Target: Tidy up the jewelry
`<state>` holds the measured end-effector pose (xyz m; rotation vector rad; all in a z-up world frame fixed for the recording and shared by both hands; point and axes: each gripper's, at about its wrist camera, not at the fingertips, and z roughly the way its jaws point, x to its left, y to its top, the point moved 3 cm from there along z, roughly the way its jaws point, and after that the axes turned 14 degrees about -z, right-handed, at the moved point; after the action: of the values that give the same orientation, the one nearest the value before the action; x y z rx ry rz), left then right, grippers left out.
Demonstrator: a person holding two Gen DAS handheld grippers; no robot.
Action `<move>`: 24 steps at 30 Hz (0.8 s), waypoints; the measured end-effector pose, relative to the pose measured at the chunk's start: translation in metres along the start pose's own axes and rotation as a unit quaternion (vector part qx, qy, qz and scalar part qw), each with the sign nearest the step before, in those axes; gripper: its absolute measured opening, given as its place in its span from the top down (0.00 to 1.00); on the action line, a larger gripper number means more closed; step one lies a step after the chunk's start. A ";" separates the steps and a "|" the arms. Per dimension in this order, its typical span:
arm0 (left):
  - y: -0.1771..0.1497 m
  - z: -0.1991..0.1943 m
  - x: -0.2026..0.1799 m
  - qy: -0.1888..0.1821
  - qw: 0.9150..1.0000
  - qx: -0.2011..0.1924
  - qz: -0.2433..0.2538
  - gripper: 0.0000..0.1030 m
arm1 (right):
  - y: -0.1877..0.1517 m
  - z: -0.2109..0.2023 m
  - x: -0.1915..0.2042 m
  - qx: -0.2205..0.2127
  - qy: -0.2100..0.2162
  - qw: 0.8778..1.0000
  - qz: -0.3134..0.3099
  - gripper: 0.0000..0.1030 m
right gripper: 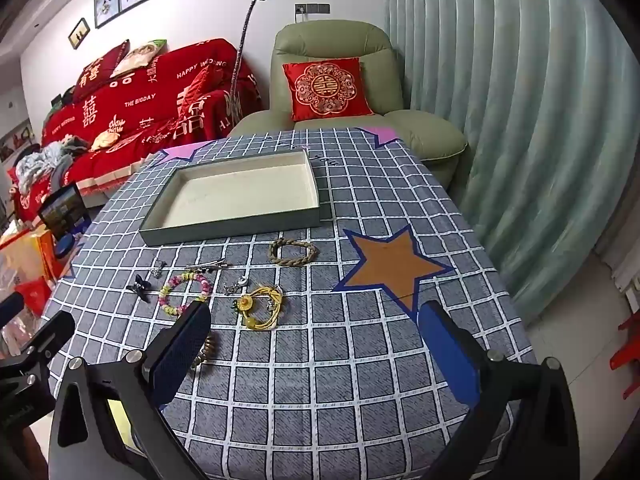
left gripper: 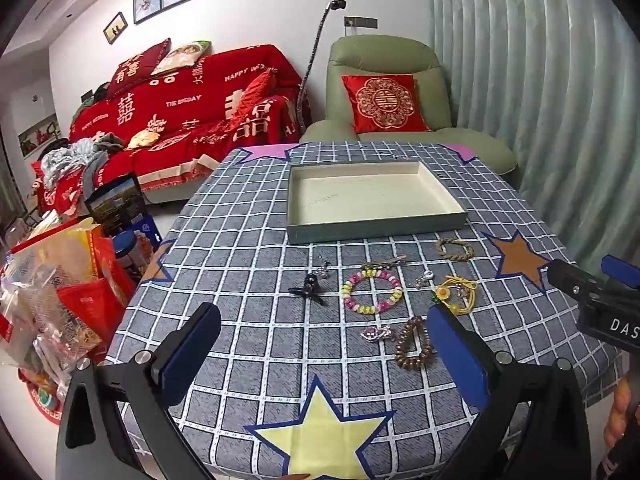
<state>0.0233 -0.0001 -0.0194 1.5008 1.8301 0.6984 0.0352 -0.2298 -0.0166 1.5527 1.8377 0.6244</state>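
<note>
Both grippers, left gripper [left gripper: 324, 364] and right gripper [right gripper: 316, 356], gape wide and empty; best start with the beaded bracelet [left gripper: 373, 291], lifting cleanly into the tray [left gripper: 376, 229].

Your left gripper [left gripper: 320, 344] and right gripper [right gripper: 316, 340] both tilt downward over the table's near edge, jaws spread wide, holding nothing.

One empty tray [left gripper: 376, 226] sits toward the far edge of the table [left gripper: 248, 344]. Nearer lie four bracelets: braided [left gripper: 455, 249], pastel-beaded [left gripper: 373, 290], yellow-corded [left gripper: 457, 294] and brown-beaded [left gripper: 413, 343]. Among them are two hair clips, one black [left gripper: 309, 289] and one long [left gripper: 384, 262], plus three small silver pieces [left gripper: 323, 269].
</note>
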 end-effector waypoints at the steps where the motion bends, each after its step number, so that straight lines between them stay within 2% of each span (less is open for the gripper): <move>1: 0.000 0.001 0.000 0.001 1.000 0.003 -0.001 0.00 | 0.000 0.000 0.000 0.000 0.001 1.000 0.000 0.00; 4: -0.002 0.002 0.000 0.004 1.000 0.011 0.000 0.00 | -0.002 0.002 -0.003 0.002 0.007 1.000 0.005 0.00; 5: -0.002 0.001 -0.002 0.000 1.000 0.014 0.002 0.00 | -0.001 0.002 0.002 -0.001 -0.011 1.000 -0.013 0.00; 11: 0.005 0.002 -0.012 0.003 1.000 0.005 0.002 0.00 | 0.000 -0.004 0.001 -0.005 -0.012 1.000 -0.010 0.00; 14: 0.000 -0.003 -0.005 -0.003 1.000 -0.004 0.002 0.00 | 0.000 -0.007 0.000 -0.007 -0.009 1.000 -0.009 0.00; 24: -0.001 -0.005 -0.005 -0.002 1.000 -0.003 0.000 0.00 | 0.000 -0.005 0.000 -0.010 -0.008 1.000 -0.012 0.00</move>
<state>0.0195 -0.0052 -0.0168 1.4979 1.8235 0.6990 0.0314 -0.2292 -0.0132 1.5162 1.8302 0.6146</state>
